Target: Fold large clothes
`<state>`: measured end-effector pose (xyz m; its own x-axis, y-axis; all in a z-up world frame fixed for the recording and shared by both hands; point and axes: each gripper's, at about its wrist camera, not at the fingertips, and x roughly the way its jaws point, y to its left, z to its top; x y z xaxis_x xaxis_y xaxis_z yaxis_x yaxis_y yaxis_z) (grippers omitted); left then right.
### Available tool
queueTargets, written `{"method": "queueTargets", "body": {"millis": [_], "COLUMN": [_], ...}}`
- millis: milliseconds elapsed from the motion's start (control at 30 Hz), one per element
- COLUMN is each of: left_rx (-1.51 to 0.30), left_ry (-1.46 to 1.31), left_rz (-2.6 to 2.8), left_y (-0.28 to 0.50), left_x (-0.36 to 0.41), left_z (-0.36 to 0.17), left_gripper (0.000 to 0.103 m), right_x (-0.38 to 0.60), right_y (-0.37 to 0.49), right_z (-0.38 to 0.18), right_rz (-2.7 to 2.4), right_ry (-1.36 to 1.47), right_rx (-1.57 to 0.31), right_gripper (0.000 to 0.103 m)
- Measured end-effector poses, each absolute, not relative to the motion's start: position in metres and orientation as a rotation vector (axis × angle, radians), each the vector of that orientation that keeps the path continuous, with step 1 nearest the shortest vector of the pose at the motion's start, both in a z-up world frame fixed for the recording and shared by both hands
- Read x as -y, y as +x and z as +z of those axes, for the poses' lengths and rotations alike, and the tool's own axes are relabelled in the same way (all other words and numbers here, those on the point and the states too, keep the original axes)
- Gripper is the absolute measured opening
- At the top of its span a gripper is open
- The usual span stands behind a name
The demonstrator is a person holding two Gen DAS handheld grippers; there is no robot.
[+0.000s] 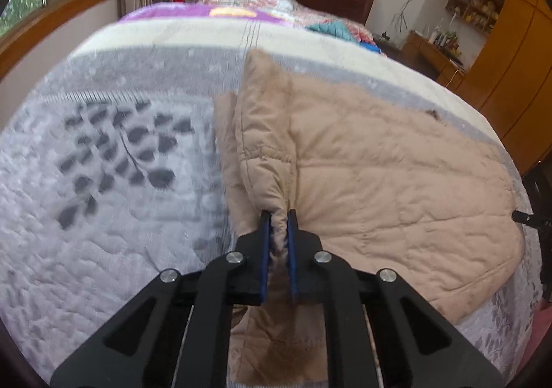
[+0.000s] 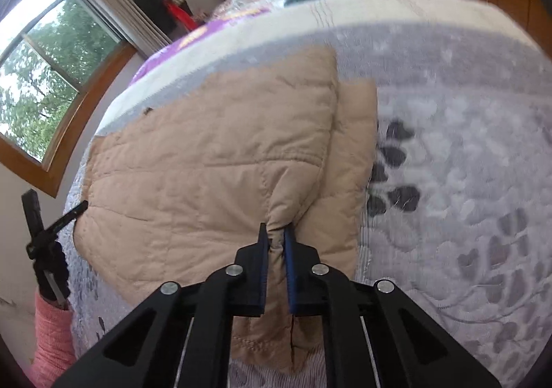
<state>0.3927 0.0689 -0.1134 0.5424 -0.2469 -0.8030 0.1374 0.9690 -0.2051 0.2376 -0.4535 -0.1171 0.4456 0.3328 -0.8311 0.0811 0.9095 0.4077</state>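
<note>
Left wrist view shows the left gripper (image 1: 278, 215) pinching a bunched fold of the tan quilted jacket (image 1: 379, 174), its jaws narrow on the fabric. Puffy, stitched in squares and partly folded over itself, the jacket lies near the foot edge of the bed (image 1: 103, 215), on a grey leaf-patterned bedspread. Right gripper (image 2: 276, 231) likewise clamps a gathered tuck of the jacket (image 2: 207, 163).

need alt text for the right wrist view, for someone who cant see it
The right gripper has its jaws shut on a pinched fold at the near edge of a tan quilted jacket, which lies partly folded on a grey and white leaf-patterned bedspread. At the far left, the left gripper touches the jacket's edge, above a pink sleeve. A window shows green trees.
</note>
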Motion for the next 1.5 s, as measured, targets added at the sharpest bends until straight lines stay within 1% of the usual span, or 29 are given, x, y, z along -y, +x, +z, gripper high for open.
{"method": "queueTargets", "body": {"millis": [100, 167, 233, 267, 333, 367, 433, 567, 667, 867, 900, 933, 1133, 1500], "left_rx": [-0.969, -0.97, -0.974, -0.973, -0.962, -0.952, -0.916, -0.837, -0.837, -0.904, -0.915, -0.932, -0.966, -0.968], "left_ry": [-0.098, -0.075, -0.076, -0.088, -0.11, -0.116, -0.11, -0.067, -0.04, 0.061, 0.068, 0.073, 0.055, 0.042], "left_rz": [-0.221, -0.209, -0.202, -0.199, -0.181, -0.167, -0.145, -0.163, -0.209, -0.228, -0.224, -0.227, -0.254, -0.246], "left_y": [0.393, 0.392, 0.39, 0.388, 0.38, 0.375, 0.363, 0.33, 0.318, 0.315, 0.316, 0.319, 0.327, 0.332], "left_x": [-0.064, -0.061, -0.063, -0.066, -0.073, -0.073, -0.076, -0.063, -0.046, -0.015, -0.014, -0.013, -0.017, -0.016], "left_z": [-0.123, -0.12, -0.113, -0.109, -0.098, -0.092, -0.08, -0.056, -0.052, -0.082, -0.088, -0.096, -0.119, -0.129], "left_gripper": [0.012, 0.013, 0.014, 0.015, 0.023, 0.025, 0.023, 0.023, 0.023, 0.023, 0.025, 0.025, 0.025, 0.025], "right_x": [0.455, 0.457, 0.461, 0.463, 0.467, 0.467, 0.466, 0.445, 0.428, 0.404, 0.404, 0.404, 0.403, 0.389], "right_y": [0.24, 0.239, 0.234, 0.229, 0.219, 0.213, 0.198, 0.181, 0.175, 0.181, 0.184, 0.186, 0.192, 0.188], "right_z": [-0.128, -0.126, -0.118, -0.112, -0.099, -0.092, -0.078, -0.061, -0.062, -0.085, -0.093, -0.098, -0.127, -0.128], "right_rz": [0.167, 0.166, 0.155, 0.147, 0.126, 0.122, 0.139, 0.19, 0.237, 0.226, 0.216, 0.207, 0.209, 0.152], "right_ry": [0.448, 0.448, 0.444, 0.436, 0.421, 0.414, 0.406, 0.359, 0.354, 0.318, 0.317, 0.317, 0.306, 0.245], "right_rx": [-1.121, -1.117, -1.108, -1.097, -1.072, -1.058, -1.032, -0.997, -1.011, -1.064, -1.084, -1.096, -1.137, -1.117], "right_gripper": [0.01, 0.011, 0.017, 0.019, 0.019, 0.019, 0.019, 0.019, 0.019, 0.019, 0.019, 0.016, 0.014, 0.014]}}
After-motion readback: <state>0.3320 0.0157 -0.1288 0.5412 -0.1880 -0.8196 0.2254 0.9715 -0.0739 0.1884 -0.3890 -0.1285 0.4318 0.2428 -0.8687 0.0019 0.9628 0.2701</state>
